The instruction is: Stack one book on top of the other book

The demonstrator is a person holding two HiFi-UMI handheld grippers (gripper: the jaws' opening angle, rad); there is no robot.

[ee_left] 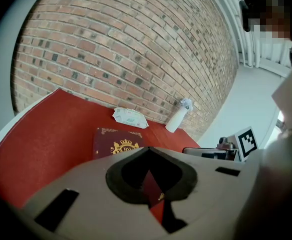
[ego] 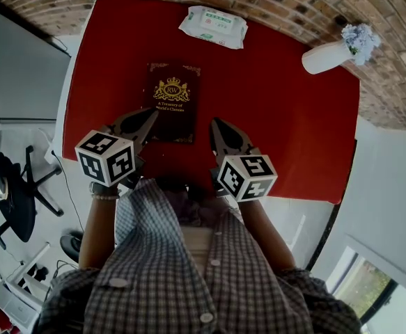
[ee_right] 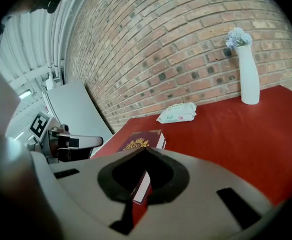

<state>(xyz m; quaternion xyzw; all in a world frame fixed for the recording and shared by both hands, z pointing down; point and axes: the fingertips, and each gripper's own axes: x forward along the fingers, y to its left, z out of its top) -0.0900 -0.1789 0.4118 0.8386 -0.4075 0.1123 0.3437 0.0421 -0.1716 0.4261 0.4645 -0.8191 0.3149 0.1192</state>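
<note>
A dark red book [ego: 173, 96] with a gold crest lies flat on the red table [ego: 286, 131], its cover up. I see a single cover; from the right gripper view the book [ee_right: 140, 140] looks thick, with white page edges on its near side. My left gripper [ego: 150, 115] is shut and empty, its tip over the book's near left edge. My right gripper [ego: 216, 125] is shut and empty too, just right of the book's near right corner. In the left gripper view the book [ee_left: 116, 144] lies ahead of the closed jaws [ee_left: 147, 150]. The right gripper's jaws [ee_right: 144, 150] are closed as well.
A white pack of wet wipes [ego: 213, 26] lies at the table's far edge, beyond the book. A white vase [ego: 326, 56] with pale blue flowers stands at the far right, against the brick wall. Office chairs stand on the floor to the left.
</note>
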